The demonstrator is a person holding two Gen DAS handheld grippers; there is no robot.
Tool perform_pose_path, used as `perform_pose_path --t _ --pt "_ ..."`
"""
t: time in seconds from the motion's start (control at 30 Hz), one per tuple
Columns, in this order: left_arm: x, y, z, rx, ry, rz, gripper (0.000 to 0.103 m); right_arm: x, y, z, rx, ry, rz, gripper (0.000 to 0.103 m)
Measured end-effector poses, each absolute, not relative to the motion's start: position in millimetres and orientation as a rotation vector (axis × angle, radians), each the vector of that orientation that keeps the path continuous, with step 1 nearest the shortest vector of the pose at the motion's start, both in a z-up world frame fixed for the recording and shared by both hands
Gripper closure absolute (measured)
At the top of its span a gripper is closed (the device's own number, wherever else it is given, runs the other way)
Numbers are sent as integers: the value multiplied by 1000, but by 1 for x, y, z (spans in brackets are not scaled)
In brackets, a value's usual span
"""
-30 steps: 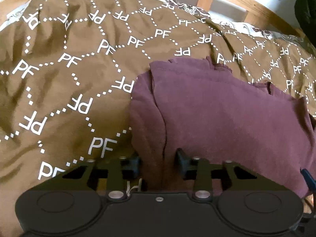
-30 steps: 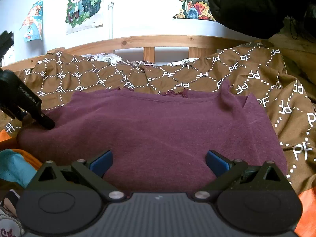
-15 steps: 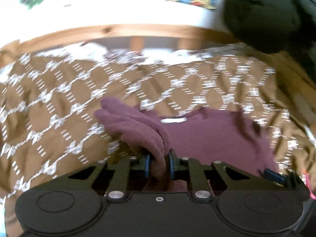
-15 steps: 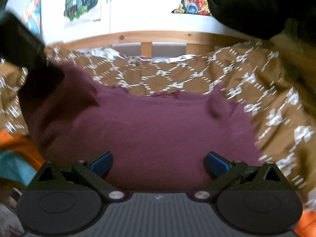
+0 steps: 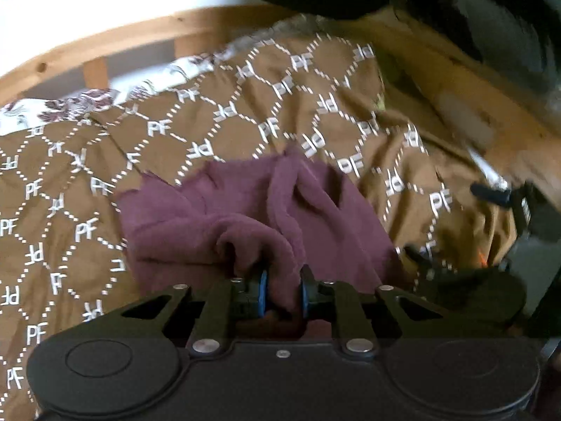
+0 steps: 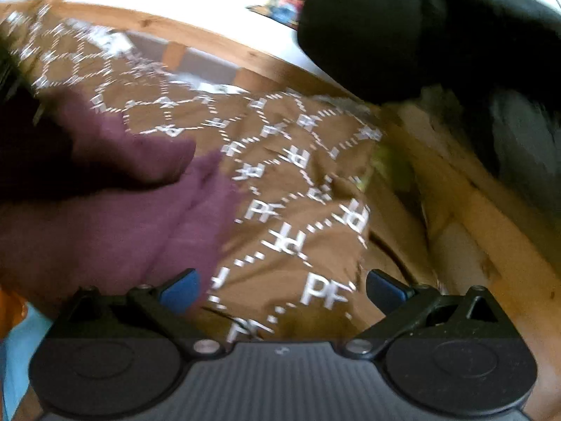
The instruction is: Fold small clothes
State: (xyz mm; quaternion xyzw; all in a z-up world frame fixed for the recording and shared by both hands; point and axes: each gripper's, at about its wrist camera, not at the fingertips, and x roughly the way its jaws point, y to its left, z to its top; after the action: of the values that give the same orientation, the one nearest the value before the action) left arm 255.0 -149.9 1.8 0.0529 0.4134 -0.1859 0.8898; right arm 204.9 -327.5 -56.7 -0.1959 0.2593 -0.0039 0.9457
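Note:
A maroon garment (image 5: 252,217) lies bunched on the brown patterned bedspread (image 5: 210,133). My left gripper (image 5: 283,293) is shut on a fold of the maroon garment and holds it lifted over the rest of the cloth. In the right wrist view the garment (image 6: 115,210) fills the left side, partly raised and in shadow. My right gripper (image 6: 280,286) is open and empty, over the bedspread (image 6: 298,182) just right of the garment's edge. The right gripper also shows at the right edge of the left wrist view (image 5: 491,193).
A wooden bed rail (image 5: 115,42) runs along the back. A black bulky item (image 6: 420,28) hangs at the upper right. Wooden boards (image 6: 466,210) lie to the right of the bedspread. Light blue and orange cloth (image 6: 17,333) sits at the lower left.
My left gripper closed on the garment's left edge and carried it up and to the right over the cloth. My right gripper swung right, off the garment, staying open.

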Motion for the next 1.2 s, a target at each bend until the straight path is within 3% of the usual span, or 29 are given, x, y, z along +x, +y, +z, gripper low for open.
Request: perform_pose_path --t 0.17,0.27,0.33,0.47,0.53,0.6,0.73,0.93,1.03,1.13,1.2 --pt "249 -152 -3 101 860 -424 72 209 -348 -54 -296 537 -21 0" --pt "244 -150 4 68 838 -460 58 212 -350 -54 -284 537 -22 0" --pt "239 -149 9 55 820 -483 43 214 -347 -55 -283 539 -14 0" --pt "221 -139 20 31 766 -496 27 212 -344 -55 -279 527 -22 0" --pt "210 -129 27 17 715 -478 10 211 -346 -52 -238 512 -28 0" --pt "196 -114 31 13 638 -435 2 209 -350 -48 -150 473 -20 0" --pt "177 -87 24 47 568 -357 1 202 -360 -40 98 380 62 0" --pt "171 -72 -14 147 667 -282 2 206 -340 -37 249 343 298 3" --pt "175 -78 -28 224 725 -279 6 213 -322 -36 264 367 393 16" --pt "176 -84 -35 272 741 -274 6 219 -302 -38 235 400 441 36" --pt "172 -85 -37 281 735 -280 6 220 -294 -42 196 420 444 58"
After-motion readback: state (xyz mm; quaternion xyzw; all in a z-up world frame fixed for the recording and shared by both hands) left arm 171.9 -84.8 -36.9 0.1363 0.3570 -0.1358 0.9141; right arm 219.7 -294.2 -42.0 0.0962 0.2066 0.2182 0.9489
